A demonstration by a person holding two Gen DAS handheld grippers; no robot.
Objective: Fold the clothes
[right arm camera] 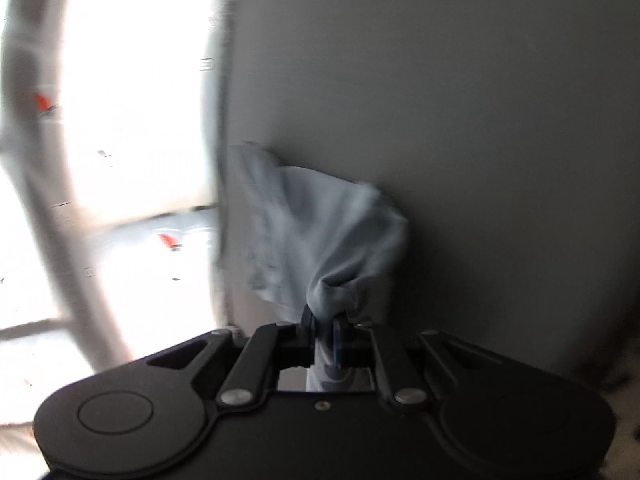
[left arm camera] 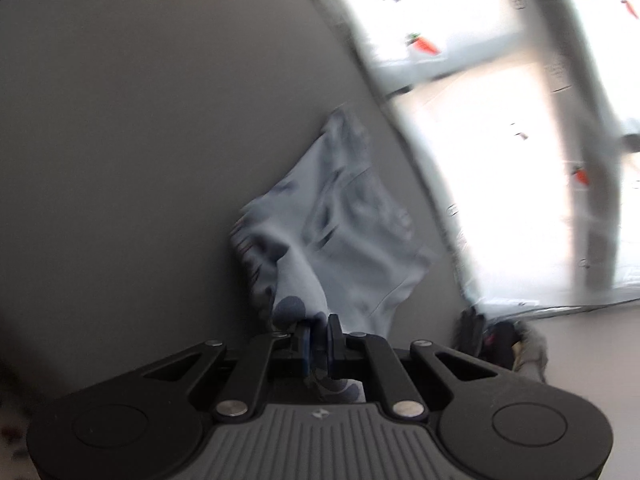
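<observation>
Both grippers, left gripper and right gripper, are pinching nearly closed on separate edges of the pale blue garment, holding it hanging over the grey table, probably to spread it for folding.

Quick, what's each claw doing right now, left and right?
Left claw: shut on the pale blue garment.
Right claw: shut on the pale blue garment too, fabric bunched between its pads.
</observation>
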